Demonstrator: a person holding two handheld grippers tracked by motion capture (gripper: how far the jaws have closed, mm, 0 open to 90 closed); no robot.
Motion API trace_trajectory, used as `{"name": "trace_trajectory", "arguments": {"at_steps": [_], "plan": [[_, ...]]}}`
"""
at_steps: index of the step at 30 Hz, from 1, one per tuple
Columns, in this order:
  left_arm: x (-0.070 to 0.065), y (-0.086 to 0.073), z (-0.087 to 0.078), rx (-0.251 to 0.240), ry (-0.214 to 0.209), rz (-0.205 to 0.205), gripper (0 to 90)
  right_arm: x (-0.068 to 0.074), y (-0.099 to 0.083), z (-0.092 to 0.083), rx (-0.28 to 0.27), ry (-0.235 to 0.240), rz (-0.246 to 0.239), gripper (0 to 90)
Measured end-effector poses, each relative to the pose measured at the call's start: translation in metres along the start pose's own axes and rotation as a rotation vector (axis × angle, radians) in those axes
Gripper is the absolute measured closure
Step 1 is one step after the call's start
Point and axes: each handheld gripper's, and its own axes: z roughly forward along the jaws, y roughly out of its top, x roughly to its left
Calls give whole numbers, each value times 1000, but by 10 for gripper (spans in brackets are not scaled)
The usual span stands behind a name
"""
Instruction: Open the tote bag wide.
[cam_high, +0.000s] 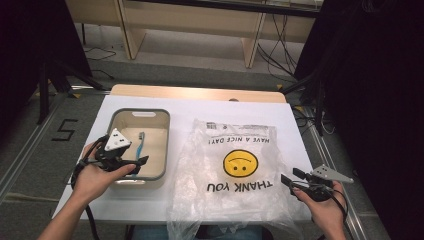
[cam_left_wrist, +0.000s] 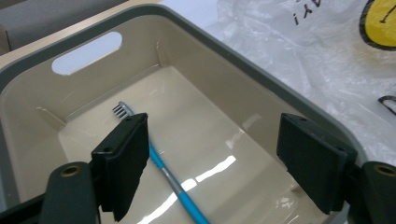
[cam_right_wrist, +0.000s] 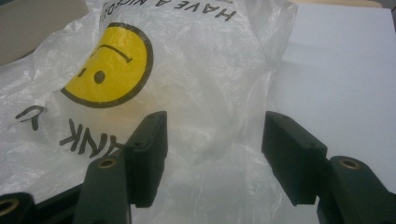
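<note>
A white table (cam_high: 200, 107) carries, at its centre and out toward 3 o'clock, a crinkled clear plastic bag (cam_high: 235, 175) printed with a yellow smiley face (cam_high: 240, 163). Seen upside down from the high view, its black lettering reads "HAVE A NICE DAY!" at 12 o'clock of the face and "THANK YOU" at 6 o'clock; a small printed label at the bag's far edge is too fine to read. At 9 o'clock of the bag stands a beige bin (cam_high: 116, 119) with a grey rim and a slot handle, and on its floor lies a blue toothbrush (cam_high: 140, 145), bristles toward 12 o'clock. The left gripper (cam_high: 137, 167), in the person's left hand, hangs over the bin's near end with jaws spread wide and nothing between them, the toothbrush handle below. The right gripper (cam_high: 287, 181) sits at the bag's 4 o'clock edge, jaws spread, bag film lying between them unpinched. On the floor at 9 o'clock, tape marks a "5" (cam_high: 65, 130).
</note>
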Motion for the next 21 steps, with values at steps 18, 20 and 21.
{"name": "trace_trajectory", "arguments": {"at_steps": [18,20,21], "plan": [[-56,8,1,42,-99,102,309,-3,0,2,38,-25,16,394],[-64,8,2,53,-116,118,317,-4,-1,1,41,-30,16,392],[-68,8,2,58,-126,125,327,-5,-1,1,43,-38,21,390]]}}
